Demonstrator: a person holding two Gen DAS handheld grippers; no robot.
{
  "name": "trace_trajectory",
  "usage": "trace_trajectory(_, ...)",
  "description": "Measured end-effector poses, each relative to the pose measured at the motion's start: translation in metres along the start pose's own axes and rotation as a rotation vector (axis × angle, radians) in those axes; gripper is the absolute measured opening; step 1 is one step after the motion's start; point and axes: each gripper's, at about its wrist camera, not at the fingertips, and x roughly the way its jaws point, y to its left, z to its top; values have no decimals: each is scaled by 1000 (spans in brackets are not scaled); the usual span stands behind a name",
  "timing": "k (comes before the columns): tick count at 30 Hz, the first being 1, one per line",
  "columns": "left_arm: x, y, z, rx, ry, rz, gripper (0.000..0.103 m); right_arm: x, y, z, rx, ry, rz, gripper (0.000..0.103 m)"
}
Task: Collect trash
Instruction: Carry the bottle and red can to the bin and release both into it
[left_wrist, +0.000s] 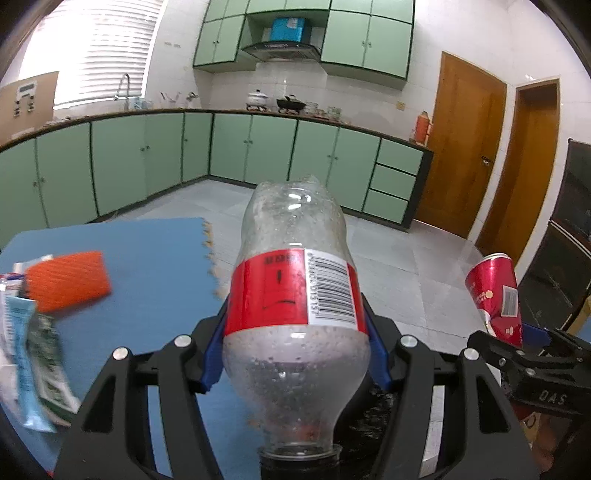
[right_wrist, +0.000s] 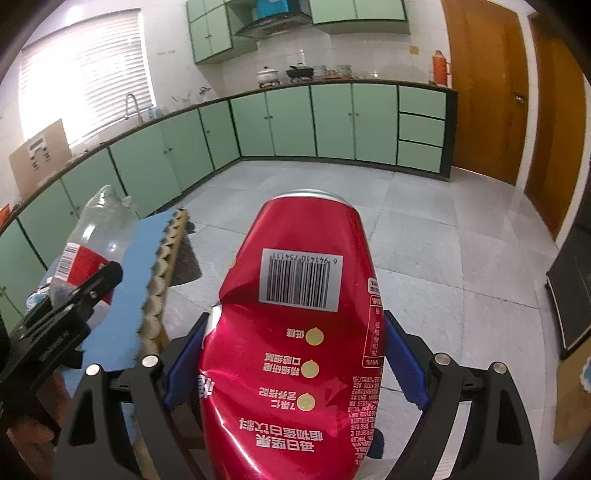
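Your left gripper (left_wrist: 295, 332) pinches a clear plastic bottle (left_wrist: 295, 295) at its red label, neck toward you. Your right gripper (right_wrist: 295, 354) clamps a dented red can (right_wrist: 295, 332). Beyond and left lies a blue mat (left_wrist: 147, 258) holding an orange sponge (left_wrist: 68, 280) and wrappers (left_wrist: 29, 350).

Plastic bottle (left_wrist: 295, 314): clear, red label band with a white barcode panel, black print. Can (right_wrist: 295, 332): glossy red, white barcode patch, white text, gold dots. Fingers (left_wrist: 212, 354): blue pads on black frames with silver screws. Desk (left_wrist: 147, 258): blue mat. At 9 o'clock on it, an orange ribbed block (left_wrist: 68, 280) and white, light-blue and green wrappers (left_wrist: 33, 362). Cabinets (left_wrist: 258, 147): mint green, dark trim.
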Motion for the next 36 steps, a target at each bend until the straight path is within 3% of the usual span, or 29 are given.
trace_trajectory(10,54,-26,-13,28,90,-43,61,11,-50,-5,57,22,-44,86)
trace_trajectory(12,56,-28,-13,37,85,-43,69,13,-54,-6,65,26,-45,86)
trace_trajectory(27,23,-4,-1,36,31,9,72,22,-36,-9,47,33,-16,87)
trace_trajectory(36,-3,32,3,13,13,92,72,64,2,-16,-24,107,26,87)
